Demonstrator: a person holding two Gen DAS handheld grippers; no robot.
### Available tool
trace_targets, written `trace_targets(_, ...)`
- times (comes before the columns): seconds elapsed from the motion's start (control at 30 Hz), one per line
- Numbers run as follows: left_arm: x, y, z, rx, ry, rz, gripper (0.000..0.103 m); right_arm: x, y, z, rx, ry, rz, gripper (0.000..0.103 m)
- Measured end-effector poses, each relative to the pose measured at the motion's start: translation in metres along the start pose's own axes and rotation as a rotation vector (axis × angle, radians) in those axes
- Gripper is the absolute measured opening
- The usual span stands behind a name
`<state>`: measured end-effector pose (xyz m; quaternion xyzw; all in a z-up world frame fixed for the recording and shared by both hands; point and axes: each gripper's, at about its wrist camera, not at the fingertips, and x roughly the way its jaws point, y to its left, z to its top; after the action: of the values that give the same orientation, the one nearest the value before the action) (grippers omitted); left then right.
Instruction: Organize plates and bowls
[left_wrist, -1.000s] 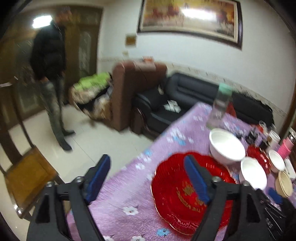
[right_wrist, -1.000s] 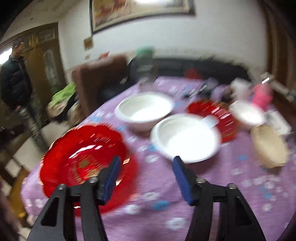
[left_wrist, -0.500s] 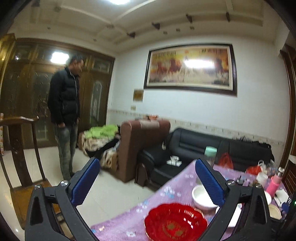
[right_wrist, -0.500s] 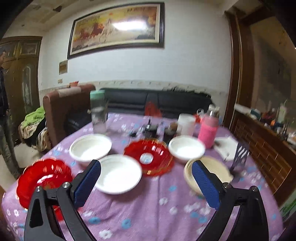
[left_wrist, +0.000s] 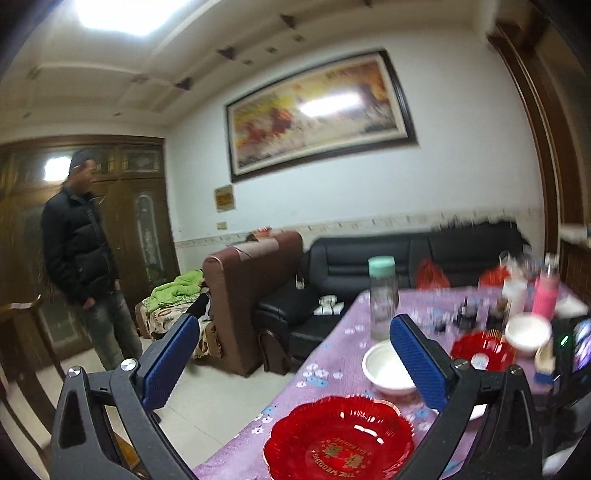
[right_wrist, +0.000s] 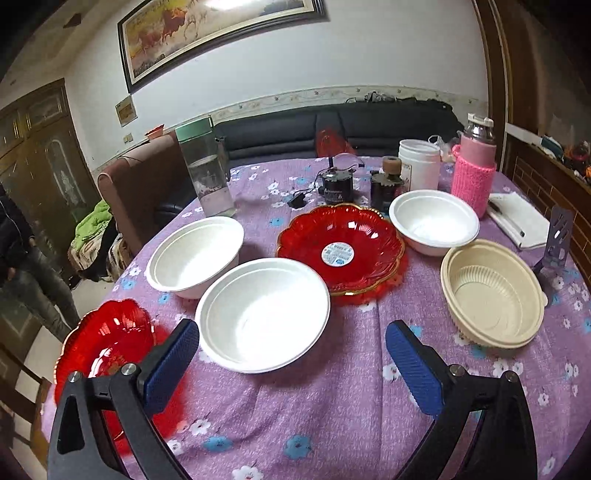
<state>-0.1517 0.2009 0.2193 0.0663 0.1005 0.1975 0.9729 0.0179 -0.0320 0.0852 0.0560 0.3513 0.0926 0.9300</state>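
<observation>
On the purple flowered tablecloth (right_wrist: 332, 398) stand a red scalloped plate (right_wrist: 107, 343) at the near left, two white bowls (right_wrist: 195, 254) (right_wrist: 262, 310), a second red plate (right_wrist: 340, 247) in the middle, a third white bowl (right_wrist: 434, 225) and a beige ribbed bowl (right_wrist: 491, 291) at the right. My right gripper (right_wrist: 291, 332) hangs open above the table's near side, holding nothing. My left gripper (left_wrist: 295, 325) is open too, pointing almost level over the near red plate (left_wrist: 340, 439) and a white bowl (left_wrist: 384, 369), with nothing between its fingers.
At the table's far side are a water bottle (right_wrist: 205, 170), a white jar (right_wrist: 419, 164), a pink-sleeved flask (right_wrist: 474, 170), small dark gadgets and a notebook (right_wrist: 517, 218). A person (left_wrist: 81, 258) stands on the floor at the left, by a brown armchair (left_wrist: 251, 291) and black sofa (left_wrist: 406, 258).
Both grippers have opened wider and drawn back from the dishes. The left one rose and tipped up from the red plate toward the room; the right one now takes in the whole table.
</observation>
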Motion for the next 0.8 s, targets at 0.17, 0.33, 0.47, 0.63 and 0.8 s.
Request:
trace_targets(0.17, 0.053, -0.026, -0.013, 0.101, 0.128, 0.036, 0.103, 0.010, -0.001, 0.002, -0.020, 0.000, -0.010, 0.103)
trace_targets(0.33, 0.087, -0.033, -0.035, 0.100, 0.291, 0.017, 0.103, 0.025, 0.000, 0.000, -0.001, 0.023, -0.011, 0.103)
trace_targets(0.47, 0.102, -0.037, -0.052, 0.103, 0.379, -0.011, 0.103, 0.028, -0.004, -0.005, 0.045, 0.022, -0.019, 0.103)
trace_targets(0.63, 0.110, -0.039, -0.063, 0.102, 0.435, -0.034, 0.103, 0.032, -0.004, -0.005, 0.048, 0.025, -0.025, 0.103)
trace_targets(0.8, 0.111, -0.042, -0.065, 0.114, 0.453, -0.042, 0.103, 0.035, -0.004, -0.005, 0.046, 0.026, -0.018, 0.103)
